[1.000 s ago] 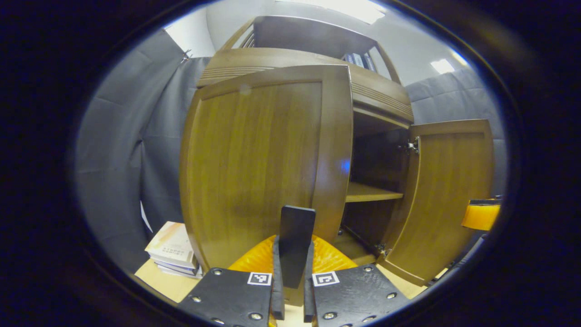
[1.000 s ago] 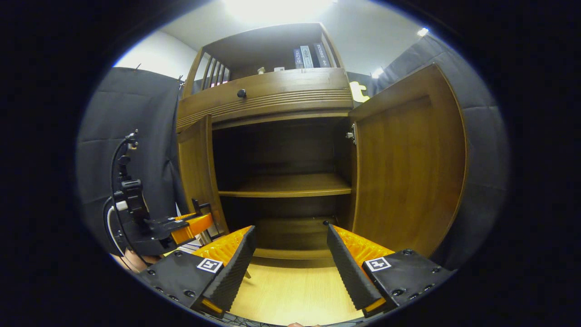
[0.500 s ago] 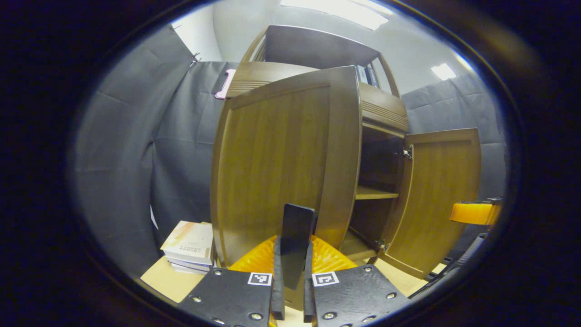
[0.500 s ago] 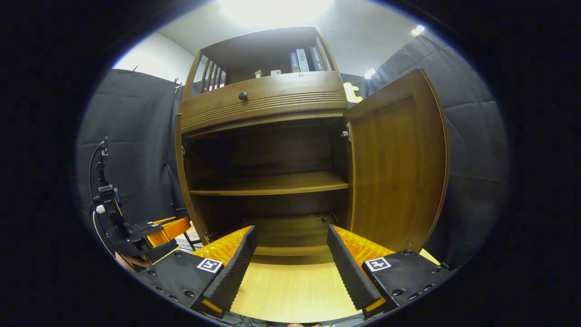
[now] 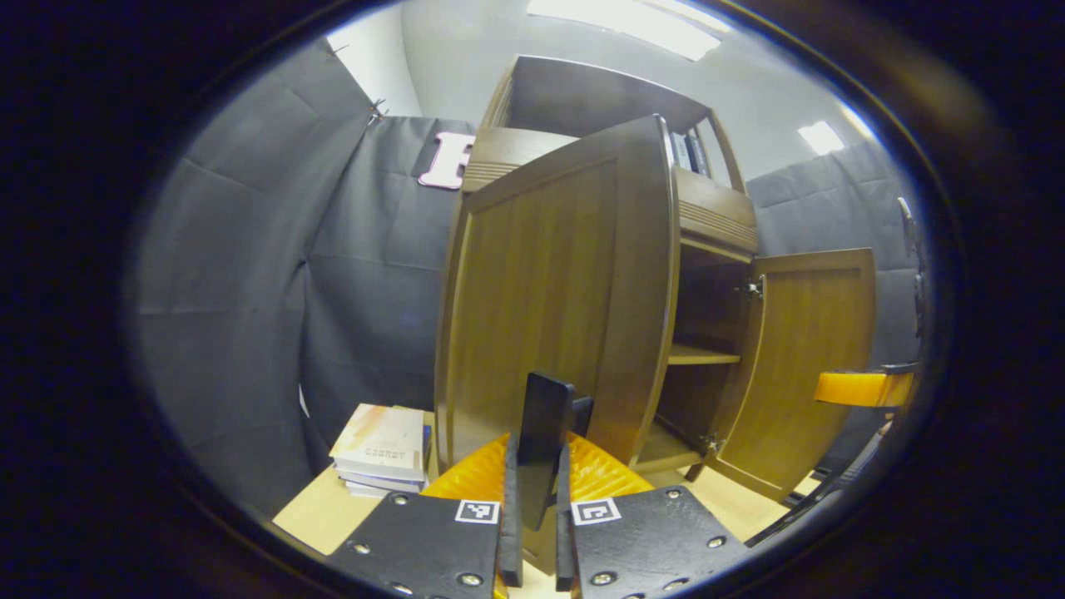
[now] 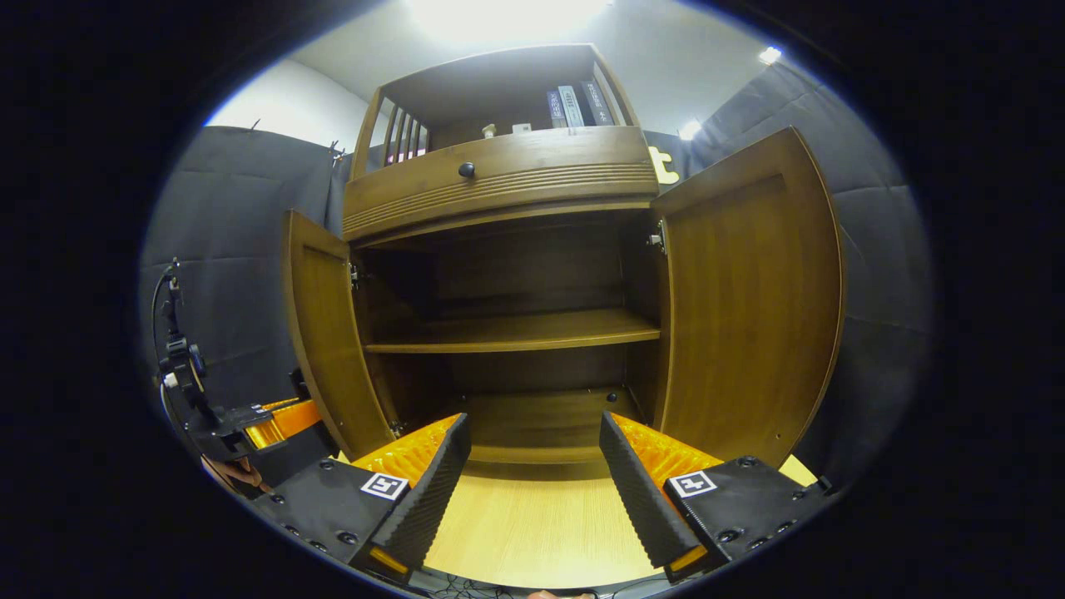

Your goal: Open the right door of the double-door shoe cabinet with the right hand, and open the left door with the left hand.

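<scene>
While both doors of the shoe cabinet stand swung outward, the left gripper has its fingers clenched on the dark handle of the left door. The right gripper hangs released before the interior shelf, apart from the right door. Stacked books lie on the counter.

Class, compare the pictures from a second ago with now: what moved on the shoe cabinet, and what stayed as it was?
The left door has swung further outward, pulled by the left claw, which stays shut on its handle. The right door stays wide open, and the right claw stays open, holding nothing.
</scene>
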`<move>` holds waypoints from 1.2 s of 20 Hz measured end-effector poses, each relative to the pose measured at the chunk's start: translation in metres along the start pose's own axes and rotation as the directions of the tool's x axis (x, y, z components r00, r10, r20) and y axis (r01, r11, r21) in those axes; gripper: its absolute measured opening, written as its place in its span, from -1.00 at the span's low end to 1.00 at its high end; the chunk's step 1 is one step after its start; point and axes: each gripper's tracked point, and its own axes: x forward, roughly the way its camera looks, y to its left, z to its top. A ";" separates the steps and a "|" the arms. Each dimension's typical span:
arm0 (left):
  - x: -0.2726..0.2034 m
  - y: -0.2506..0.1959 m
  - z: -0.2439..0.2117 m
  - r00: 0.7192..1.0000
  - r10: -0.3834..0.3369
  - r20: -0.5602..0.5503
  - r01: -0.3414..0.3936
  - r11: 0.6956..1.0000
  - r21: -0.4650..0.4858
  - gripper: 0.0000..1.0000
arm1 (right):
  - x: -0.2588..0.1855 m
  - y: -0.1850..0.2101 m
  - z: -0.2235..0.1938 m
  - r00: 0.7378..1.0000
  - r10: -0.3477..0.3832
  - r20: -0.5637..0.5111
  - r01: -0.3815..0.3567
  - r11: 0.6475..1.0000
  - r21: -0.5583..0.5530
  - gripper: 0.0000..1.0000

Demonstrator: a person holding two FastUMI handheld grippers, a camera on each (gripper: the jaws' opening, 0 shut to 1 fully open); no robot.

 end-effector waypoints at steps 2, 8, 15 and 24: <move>-0.006 0.010 0.001 1.000 -0.011 0.001 0.011 1.000 0.003 -0.71 | -0.001 0.001 0.000 1.000 -0.002 -0.001 0.002 1.000 -0.002 0.86; -0.019 0.051 0.007 0.999 -0.031 0.028 0.031 0.999 0.021 -0.81 | -0.002 -0.003 -0.003 1.000 -0.028 -0.014 0.028 1.000 -0.006 0.86; -0.031 0.136 0.015 0.999 0.004 0.044 -0.005 0.999 0.038 -0.95 | -0.003 -0.005 0.002 0.997 -0.059 -0.041 0.058 0.998 -0.030 0.86; -0.031 0.145 0.014 0.997 -0.056 0.047 0.055 0.998 0.003 -0.95 | -0.002 -0.017 0.017 0.993 -0.107 -0.045 0.104 0.992 -0.076 0.86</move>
